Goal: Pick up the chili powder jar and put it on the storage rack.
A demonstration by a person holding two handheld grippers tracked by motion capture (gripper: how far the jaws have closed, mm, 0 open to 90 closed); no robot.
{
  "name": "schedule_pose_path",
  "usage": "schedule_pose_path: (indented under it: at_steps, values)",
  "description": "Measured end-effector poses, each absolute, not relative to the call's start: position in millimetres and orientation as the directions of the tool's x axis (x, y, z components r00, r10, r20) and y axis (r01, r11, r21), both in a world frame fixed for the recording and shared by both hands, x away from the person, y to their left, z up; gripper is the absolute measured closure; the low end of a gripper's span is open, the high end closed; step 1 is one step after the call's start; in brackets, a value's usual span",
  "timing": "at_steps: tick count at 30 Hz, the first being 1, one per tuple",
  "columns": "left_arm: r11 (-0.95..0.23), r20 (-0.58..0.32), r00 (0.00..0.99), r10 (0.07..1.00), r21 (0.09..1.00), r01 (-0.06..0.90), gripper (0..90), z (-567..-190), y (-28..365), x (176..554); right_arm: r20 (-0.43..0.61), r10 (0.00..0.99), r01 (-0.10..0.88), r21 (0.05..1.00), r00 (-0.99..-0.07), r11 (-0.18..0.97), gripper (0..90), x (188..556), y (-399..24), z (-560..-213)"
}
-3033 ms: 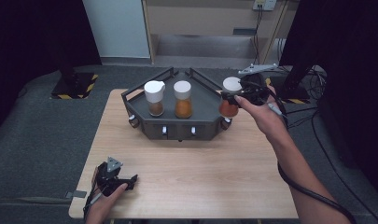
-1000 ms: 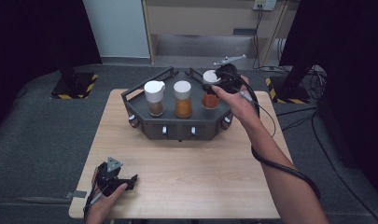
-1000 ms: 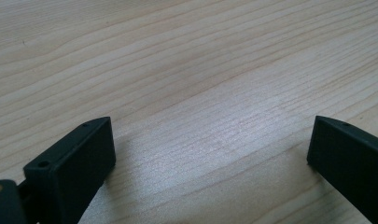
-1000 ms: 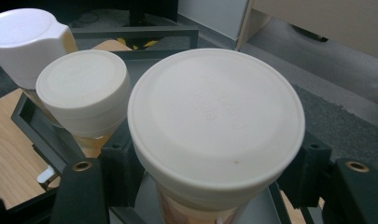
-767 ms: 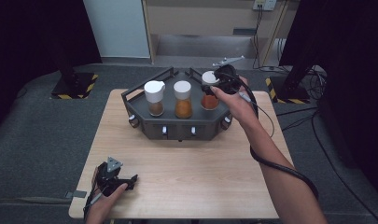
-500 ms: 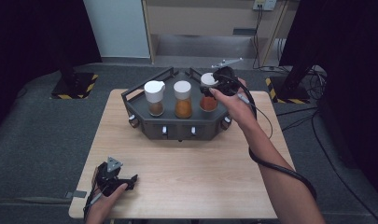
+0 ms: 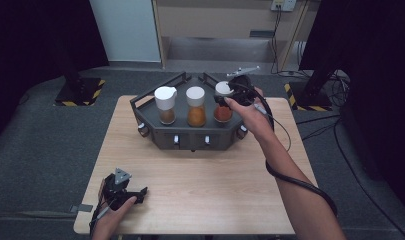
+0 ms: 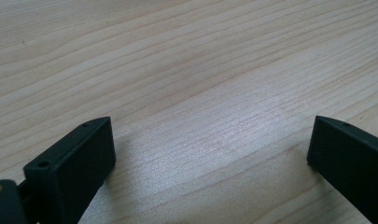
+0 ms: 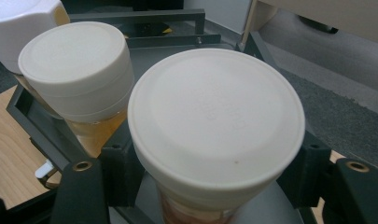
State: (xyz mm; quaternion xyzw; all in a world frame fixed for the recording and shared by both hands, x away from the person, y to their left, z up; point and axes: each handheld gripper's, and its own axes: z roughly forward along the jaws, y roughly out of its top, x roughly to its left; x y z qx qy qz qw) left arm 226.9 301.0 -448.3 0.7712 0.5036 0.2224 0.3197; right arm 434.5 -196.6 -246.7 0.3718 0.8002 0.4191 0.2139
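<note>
A dark grey rack (image 7: 190, 140) at the back of the wooden table holds three white-lidded jars. The left one (image 7: 165, 106) has brown contents and a spout lid, the middle one (image 7: 196, 109) orange. My right gripper (image 7: 228, 96) is shut on the third, a red-filled jar (image 7: 222, 114), at the rack's right place. In the right gripper view the jaws clamp that jar (image 9: 217, 130) just under its lid, with the orange jar (image 9: 77, 70) beside it. My left gripper (image 7: 124, 192) rests open near the table's front left corner. Between its fingers (image 8: 72, 163) is bare wood.
The rack's raised frame bars (image 7: 157, 87) run around the jars, and small knobs (image 7: 176, 141) sit on its front. The table (image 7: 215, 190) is bare wood in front of the rack. Dark floor, cables and stand bases (image 7: 310, 95) surround the table.
My right gripper has carried the red-filled jar leftward from the rack's right edge and a little down into line with the other two jars. The left gripper has stayed still.
</note>
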Motion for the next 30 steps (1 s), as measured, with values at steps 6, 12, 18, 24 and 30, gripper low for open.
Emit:
schedule_pose_path:
  at_steps: [6, 12, 18, 24, 30]
  values:
    - [-0.288, 0.020, 0.394, 0.919, 0.717, 0.635, 0.0, -448.4, 301.0, 226.9, -0.031, 0.773, 0.420, 0.826, -0.634, 0.377, 34.4, 435.5, -195.9, -250.7]
    - [-0.288, 0.020, 0.394, 0.919, 0.717, 0.635, 0.0, -448.3, 301.0, 227.0, -0.029, 0.775, 0.422, 0.825, -0.632, 0.375, 34.4, 435.8, -196.0, -253.9]
    - [-0.288, 0.021, 0.393, 0.919, 0.717, 0.634, 0.0, -448.4, 300.9, 226.9, -0.025, 0.778, 0.430, 0.823, -0.628, 0.373, 34.4, 437.0, -195.8, -258.9]
    - [-0.287, 0.021, 0.393, 0.919, 0.718, 0.634, 0.0, -448.5, 300.9, 226.8, -0.017, 0.780, 0.432, 0.825, -0.626, 0.365, 34.3, 436.8, -197.5, -261.7]
    - [-0.287, 0.021, 0.393, 0.919, 0.717, 0.634, 0.0, -448.4, 300.9, 226.8, -0.004, 0.780, 0.435, 0.828, -0.626, 0.353, 34.1, 436.4, -202.5, -263.9]
